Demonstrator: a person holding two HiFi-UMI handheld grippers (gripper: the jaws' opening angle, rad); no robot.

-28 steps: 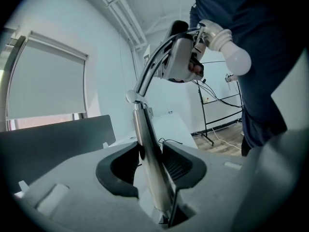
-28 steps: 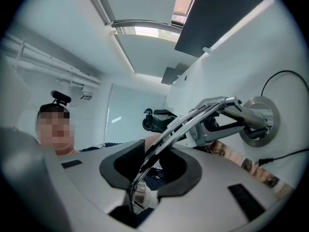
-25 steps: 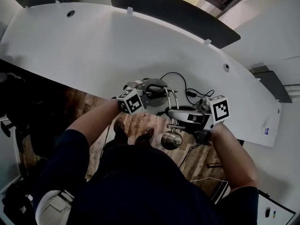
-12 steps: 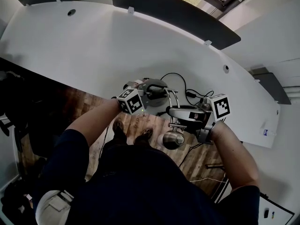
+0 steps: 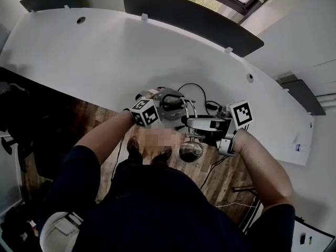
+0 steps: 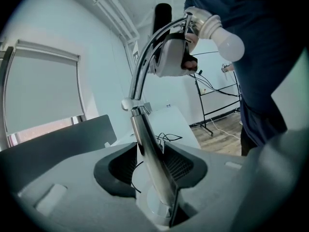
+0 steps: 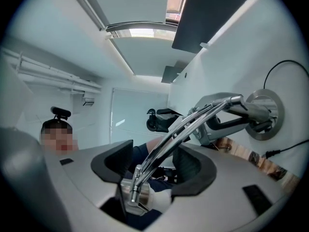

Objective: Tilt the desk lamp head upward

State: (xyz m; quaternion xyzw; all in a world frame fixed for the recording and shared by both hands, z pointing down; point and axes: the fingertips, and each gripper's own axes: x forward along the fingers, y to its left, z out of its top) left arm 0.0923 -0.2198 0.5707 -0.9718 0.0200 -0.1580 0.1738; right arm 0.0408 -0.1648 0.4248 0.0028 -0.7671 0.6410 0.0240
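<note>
The desk lamp has a round base [image 5: 170,101] at the desk's front edge, paired chrome arm rods [image 5: 191,112] and a head with a bare bulb [image 5: 190,151] hanging over the floor. My left gripper [image 5: 159,106] straddles the chrome pole [image 6: 149,153] just above the base. Its jaws [image 6: 150,148] are opening, with a little room beside the pole. My right gripper [image 5: 191,125] is up near the head. Its jaws [image 7: 153,151] are opening, and the rods [image 7: 193,120] pass between them untouched. The socket [image 7: 133,195] lies close below. From the left gripper view the bulb [image 6: 227,37] tilts up to the right.
The white desk [image 5: 105,51] curves away with dark screens [image 5: 189,12] at its back. A black cable [image 5: 202,91] loops beside the base. The person stands at the desk's front edge, over the wooden floor [image 5: 226,175]. A lower white surface [image 5: 320,214] sits at right.
The right gripper's jaws have come apart from the lamp rods near the head. The bulb sits slightly higher in the head view. The left gripper stays at the pole.
</note>
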